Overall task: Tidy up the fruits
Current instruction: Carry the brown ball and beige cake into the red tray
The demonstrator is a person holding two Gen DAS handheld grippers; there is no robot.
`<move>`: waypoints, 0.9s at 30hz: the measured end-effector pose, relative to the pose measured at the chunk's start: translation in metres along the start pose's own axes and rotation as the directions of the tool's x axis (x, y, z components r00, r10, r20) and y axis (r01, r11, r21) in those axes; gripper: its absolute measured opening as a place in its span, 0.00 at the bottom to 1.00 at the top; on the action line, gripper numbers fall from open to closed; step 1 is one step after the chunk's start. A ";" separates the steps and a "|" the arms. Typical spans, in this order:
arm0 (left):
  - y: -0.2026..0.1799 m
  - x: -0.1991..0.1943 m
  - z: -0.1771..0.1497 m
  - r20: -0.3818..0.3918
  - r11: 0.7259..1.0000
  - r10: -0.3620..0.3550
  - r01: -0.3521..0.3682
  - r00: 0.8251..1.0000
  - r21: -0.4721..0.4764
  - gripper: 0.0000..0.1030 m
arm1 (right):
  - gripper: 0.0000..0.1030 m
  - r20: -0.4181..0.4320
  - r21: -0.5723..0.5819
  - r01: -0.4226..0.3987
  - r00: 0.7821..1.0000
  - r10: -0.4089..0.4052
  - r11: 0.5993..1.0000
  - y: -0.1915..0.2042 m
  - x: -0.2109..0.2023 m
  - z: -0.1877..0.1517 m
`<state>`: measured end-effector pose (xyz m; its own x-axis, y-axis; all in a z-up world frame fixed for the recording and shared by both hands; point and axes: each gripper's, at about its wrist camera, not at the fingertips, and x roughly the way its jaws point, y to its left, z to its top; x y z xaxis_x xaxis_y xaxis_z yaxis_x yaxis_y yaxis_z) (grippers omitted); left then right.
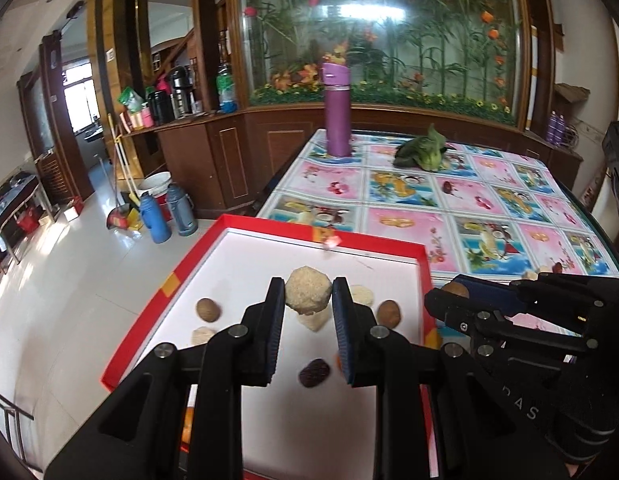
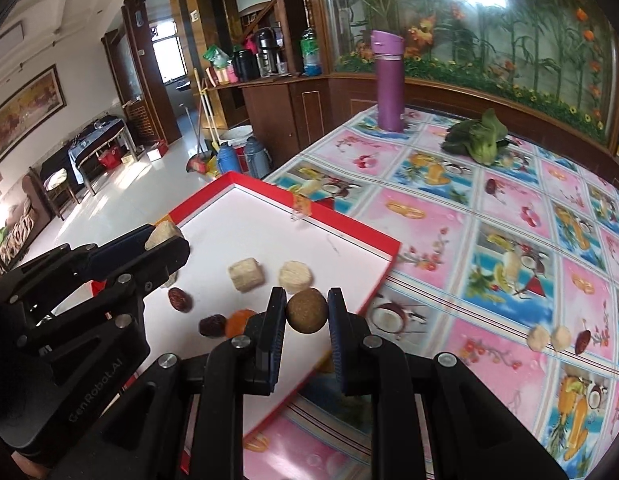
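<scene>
Pale and crumbly-looking, a beige lump (image 1: 308, 289) sits pinched between the jaws of the left gripper (image 1: 308, 308) above the white floor of the red-rimmed tray (image 1: 245, 225), while the right gripper (image 2: 307, 312) is clamped on a brown ball (image 2: 307, 311) over the tray's near-right edge. By my reading the sorting is well along but unfinished: several pieces, including a dark date (image 1: 314, 372), already lie in the tray. Only the right wrist view shows two pale pieces (image 2: 548, 337) and a red date (image 2: 582, 341) waiting on the fruit-print tablecloth (image 2: 509, 240).
</scene>
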<state>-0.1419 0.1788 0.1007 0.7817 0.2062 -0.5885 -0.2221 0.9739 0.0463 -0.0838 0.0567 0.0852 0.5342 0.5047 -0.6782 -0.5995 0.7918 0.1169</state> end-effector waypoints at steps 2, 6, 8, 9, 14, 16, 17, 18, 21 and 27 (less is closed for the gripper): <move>0.007 0.002 -0.003 -0.006 1.000 0.007 -0.007 1.000 -0.012 0.25 | 0.19 -0.001 0.001 -0.013 1.000 0.013 1.000 0.006 0.002 -0.001; 0.017 0.006 -0.011 -0.025 1.000 0.017 -0.017 1.000 -0.018 0.25 | 0.19 -0.009 -0.018 -0.022 1.000 0.022 1.000 0.018 0.004 -0.011; 0.024 0.009 -0.016 -0.042 1.000 0.019 -0.020 0.999 -0.024 0.25 | 0.19 -0.018 -0.026 -0.024 1.000 0.024 0.999 0.021 0.006 -0.016; 0.028 0.010 -0.020 -0.051 0.999 0.022 -0.024 0.998 -0.029 0.25 | 0.19 -0.022 -0.026 -0.025 0.999 0.025 0.999 0.022 0.006 -0.019; 0.052 0.016 -0.036 -0.092 0.996 0.046 -0.052 0.995 -0.068 0.25 | 0.19 -0.043 -0.010 -0.038 0.998 0.038 0.999 0.021 0.010 -0.031; 0.062 0.014 -0.041 -0.097 0.994 0.067 -0.074 0.993 -0.075 0.25 | 0.19 -0.047 -0.004 -0.050 0.998 0.050 0.999 0.021 0.009 -0.036; 0.065 0.013 -0.043 -0.100 0.994 0.071 -0.079 0.993 -0.078 0.25 | 0.19 -0.046 0.001 -0.057 0.997 0.057 0.998 0.021 0.008 -0.038; 0.068 0.011 -0.045 -0.102 0.993 0.074 -0.083 0.992 -0.080 0.25 | 0.19 -0.046 0.007 -0.066 0.997 0.066 0.998 0.021 0.008 -0.040; 0.075 0.007 -0.050 -0.106 0.992 0.087 -0.095 0.991 -0.078 0.25 | 0.19 -0.052 0.004 -0.081 0.995 0.081 0.997 0.025 0.008 -0.044; 0.086 0.003 -0.057 -0.115 0.991 0.095 -0.105 0.989 -0.087 0.25 | 0.19 -0.075 -0.018 -0.127 0.989 0.125 0.992 0.043 0.012 -0.056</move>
<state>-0.1918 0.2581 0.0567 0.6848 0.2855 -0.6704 -0.3532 0.9348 0.0373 -0.1370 0.0774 0.0416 0.4085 0.5724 -0.7110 -0.6730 0.7151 0.1890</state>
